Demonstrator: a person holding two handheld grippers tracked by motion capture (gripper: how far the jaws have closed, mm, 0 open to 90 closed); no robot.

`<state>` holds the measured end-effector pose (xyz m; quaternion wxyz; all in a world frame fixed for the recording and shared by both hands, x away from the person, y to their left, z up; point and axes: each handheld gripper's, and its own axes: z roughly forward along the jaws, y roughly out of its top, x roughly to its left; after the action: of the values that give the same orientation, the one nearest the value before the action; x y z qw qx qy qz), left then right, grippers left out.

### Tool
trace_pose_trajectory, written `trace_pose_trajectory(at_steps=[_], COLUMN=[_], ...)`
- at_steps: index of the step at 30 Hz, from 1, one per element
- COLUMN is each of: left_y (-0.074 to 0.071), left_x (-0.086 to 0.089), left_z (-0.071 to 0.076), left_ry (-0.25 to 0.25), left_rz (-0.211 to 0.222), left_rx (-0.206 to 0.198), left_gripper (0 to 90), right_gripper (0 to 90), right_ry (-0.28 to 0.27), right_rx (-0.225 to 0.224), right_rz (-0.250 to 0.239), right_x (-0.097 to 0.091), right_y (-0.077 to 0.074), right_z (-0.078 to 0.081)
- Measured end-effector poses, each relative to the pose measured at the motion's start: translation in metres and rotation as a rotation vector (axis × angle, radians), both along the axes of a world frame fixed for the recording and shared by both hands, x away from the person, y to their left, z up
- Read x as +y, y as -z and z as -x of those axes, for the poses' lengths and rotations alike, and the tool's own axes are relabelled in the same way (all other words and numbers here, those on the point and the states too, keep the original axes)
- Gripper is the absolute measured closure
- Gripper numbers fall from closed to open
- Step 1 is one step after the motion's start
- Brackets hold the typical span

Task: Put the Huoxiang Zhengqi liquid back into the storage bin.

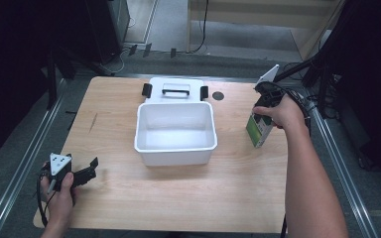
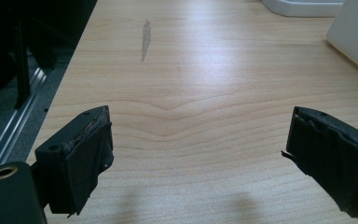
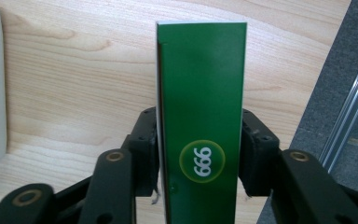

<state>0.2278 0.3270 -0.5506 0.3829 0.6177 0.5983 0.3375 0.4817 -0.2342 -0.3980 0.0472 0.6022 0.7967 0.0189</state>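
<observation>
Hidden: lower end of green box (image 3: 200, 121) cut off by bottom edge in right gripper view; in high view, top of box covered by hand, print too small to read.
Box look: tall, narrow carton, green face, white edge, round yellow-ringed badge with white digits "666".
Box place: upright near right edge of desk (image 1: 129, 198), well right of white bin (image 1: 174, 151).
Right tongs (image 3: 200, 154): clamped on both sides of box.
Left tongs (image 2: 200, 158): wide apart, nothing between, low over bare desk at near left corner.
Behind bin: white lid (image 1: 176, 88), black handle and clips.
</observation>
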Motion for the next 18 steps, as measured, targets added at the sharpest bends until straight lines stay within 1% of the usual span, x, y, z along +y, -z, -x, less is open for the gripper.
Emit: trace_pose_trajectory(at_steps=[5, 9, 10, 12, 13, 14, 17, 18], left_y=[0.000, 0.000, 0.000, 0.000, 0.000, 0.000, 0.000, 0.000], left_x=[0.000, 0.000, 0.000, 0.000, 0.000, 0.000, 0.000, 0.000], left_z=[0.000, 0.000, 0.000, 0.000, 0.000, 0.000, 0.000, 0.000], left_ry=[0.000, -0.001, -0.001, -0.001, -0.001, -0.001, -0.001, -0.001], left_rz=[0.000, -0.001, -0.002, -0.003, -0.003, -0.003, -0.004, -0.004], left_rx=[-0.001, -0.001, -0.002, -0.003, -0.002, -0.003, -0.003, -0.003], left_gripper=[7.3, 7.3, 7.3, 7.3, 7.3, 7.3, 7.3, 7.3], right_gripper=[63.0, 64.1, 64.3, 64.4, 64.4, 64.5, 64.5, 64.5], right_ry=[0.013, 0.001, -0.017, -0.023, -0.037, -0.048, -0.057, -0.057], right_rx=[-0.003, -0.002, 0.002, 0.003, 0.002, -0.004, -0.013, -0.013], right_rz=[-0.007, -0.002, 0.006, 0.007, 0.010, 0.001, -0.016, -0.016], right_x=[0.002, 0.003, 0.003, 0.003, 0.003, 0.002, 0.002, 0.002], right_y=[0.001, 0.001, 0.000, 0.000, -0.002, -0.006, -0.015, -0.015], right_z=[0.000, 0.001, 0.002, 0.003, 0.004, 0.006, 0.009, 0.009])
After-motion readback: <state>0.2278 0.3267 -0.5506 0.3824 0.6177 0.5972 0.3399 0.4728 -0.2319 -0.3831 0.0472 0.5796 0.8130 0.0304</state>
